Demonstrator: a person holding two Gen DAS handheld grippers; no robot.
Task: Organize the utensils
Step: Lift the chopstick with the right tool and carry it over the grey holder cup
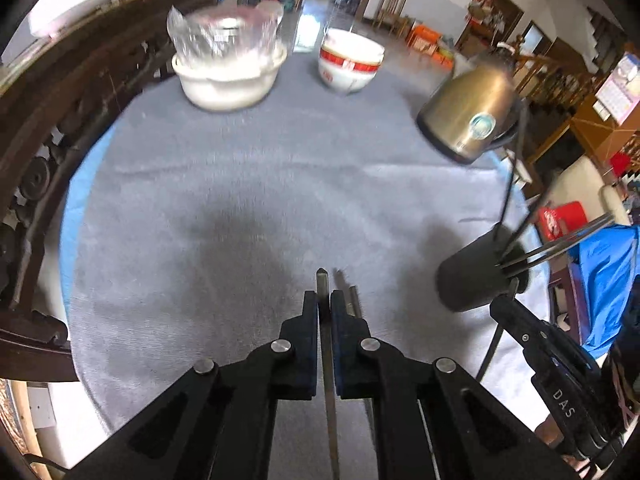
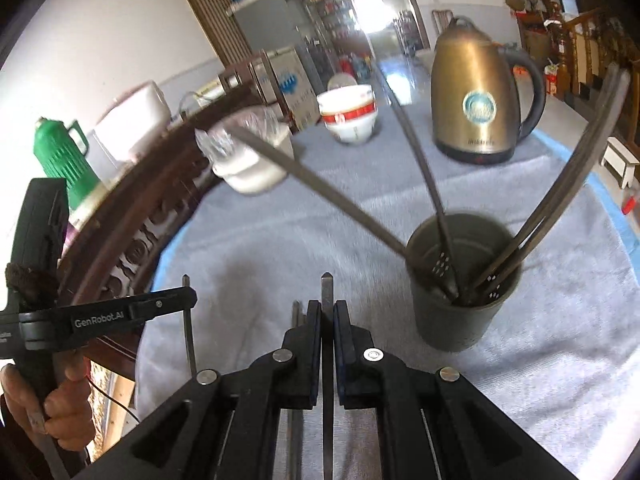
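While both my hands hover over the grey-clothed surface point(image 1: 240, 200), my left gripper point(image 1: 324, 300) and right gripper point(image 2: 327, 312) each pinch a slim metal utensil point(image 2: 327, 292) (chopsticks, I judge) between narrow fingers, clear of the cloth, probably bound for the dark holder point(image 2: 460, 308) just right, already bristling with splayed handles that could block entry. Beyond stand the brass kettle point(image 2: 476, 108) and white bowls point(image 1: 350, 62).
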